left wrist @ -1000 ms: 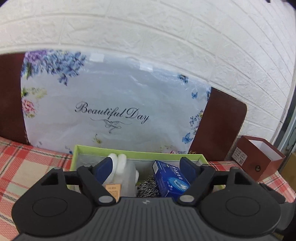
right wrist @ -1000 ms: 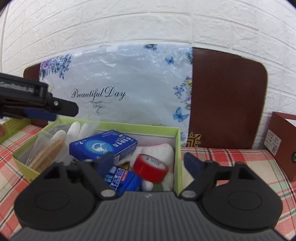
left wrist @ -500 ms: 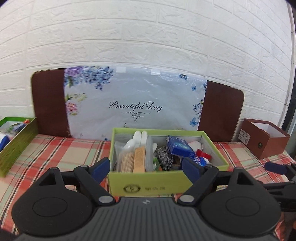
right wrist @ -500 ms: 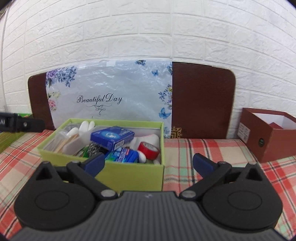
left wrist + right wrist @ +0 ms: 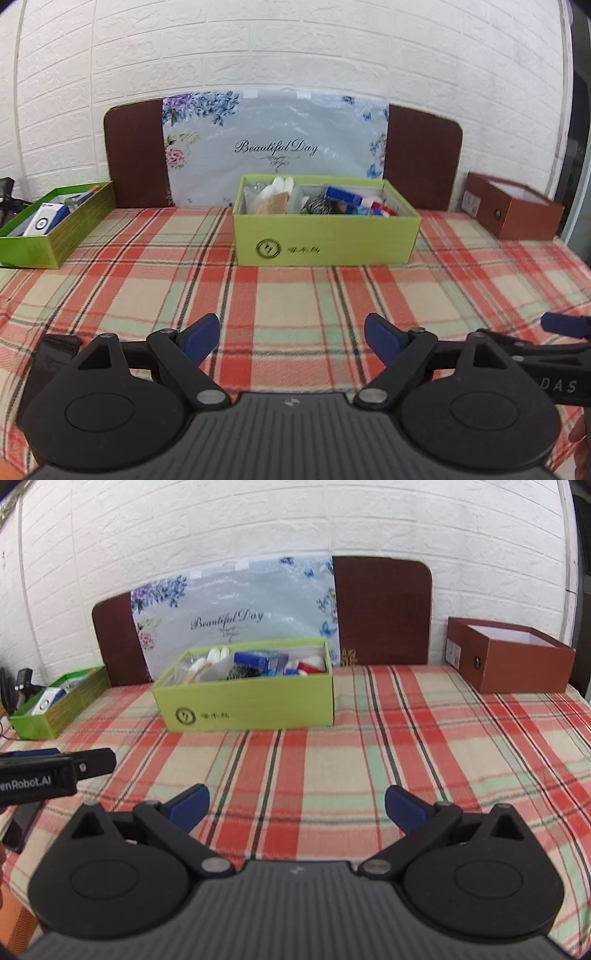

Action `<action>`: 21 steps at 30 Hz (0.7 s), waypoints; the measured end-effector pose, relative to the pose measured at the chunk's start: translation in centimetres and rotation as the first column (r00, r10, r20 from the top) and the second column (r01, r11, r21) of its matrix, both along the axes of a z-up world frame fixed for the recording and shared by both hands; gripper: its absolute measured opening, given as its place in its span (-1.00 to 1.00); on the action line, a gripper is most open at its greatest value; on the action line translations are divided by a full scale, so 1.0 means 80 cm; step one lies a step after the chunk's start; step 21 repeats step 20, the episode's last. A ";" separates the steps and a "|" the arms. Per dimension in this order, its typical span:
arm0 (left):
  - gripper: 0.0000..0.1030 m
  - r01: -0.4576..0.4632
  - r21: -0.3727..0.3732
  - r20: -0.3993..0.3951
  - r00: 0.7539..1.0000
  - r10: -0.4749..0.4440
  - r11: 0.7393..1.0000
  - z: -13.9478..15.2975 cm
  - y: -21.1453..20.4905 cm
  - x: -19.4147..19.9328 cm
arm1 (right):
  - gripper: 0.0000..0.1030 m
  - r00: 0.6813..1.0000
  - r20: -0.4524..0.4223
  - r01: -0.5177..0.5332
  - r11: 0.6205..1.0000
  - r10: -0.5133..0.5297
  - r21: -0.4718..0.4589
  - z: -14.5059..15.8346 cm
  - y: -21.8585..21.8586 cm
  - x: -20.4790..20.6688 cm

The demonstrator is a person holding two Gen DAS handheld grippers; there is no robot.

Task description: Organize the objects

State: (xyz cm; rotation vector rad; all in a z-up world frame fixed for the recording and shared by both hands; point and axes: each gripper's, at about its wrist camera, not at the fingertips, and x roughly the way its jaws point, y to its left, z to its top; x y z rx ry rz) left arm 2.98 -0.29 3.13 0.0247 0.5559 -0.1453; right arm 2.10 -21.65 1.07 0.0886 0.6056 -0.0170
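Left wrist view: left gripper (image 5: pixel 291 338) fingers apart, empty, well short of green box (image 5: pixel 325 240); right gripper (image 5: pixel 297 808) likewise.

A surface (image 5: pixel 295 302) with a red, green and cream checked cloth holds three boxes. A light green box (image 5: pixel 327 240) full of small things sits in the middle, a darker green box (image 5: pixel 55 236) on the left and a brown box (image 5: pixel 517 218) on the right.

Two green boxes (image 5: pixel 325 236) (image 5: pixel 55 229); one brown box (image 5: pixel 513 210); two grippers (image 5: pixel 291 336) (image 5: pixel 297 806).
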 end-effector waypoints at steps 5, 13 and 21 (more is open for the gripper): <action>0.72 -0.048 0.044 -0.001 0.999 0.048 0.998 -0.007 0.004 -0.002 | 1.00 1.000 0.003 0.002 0.999 -0.001 -0.045 -0.014 0.020 -0.005; 0.72 -0.054 0.017 0.005 0.999 0.054 0.998 -0.009 0.008 -0.002 | 1.00 1.000 0.020 -0.022 0.998 0.024 -0.060 -0.013 0.033 -0.002; 0.72 -0.057 0.016 -0.007 0.998 0.057 0.998 -0.011 0.006 0.000 | 1.00 1.000 0.019 -0.008 0.999 0.008 -0.040 -0.015 0.031 0.002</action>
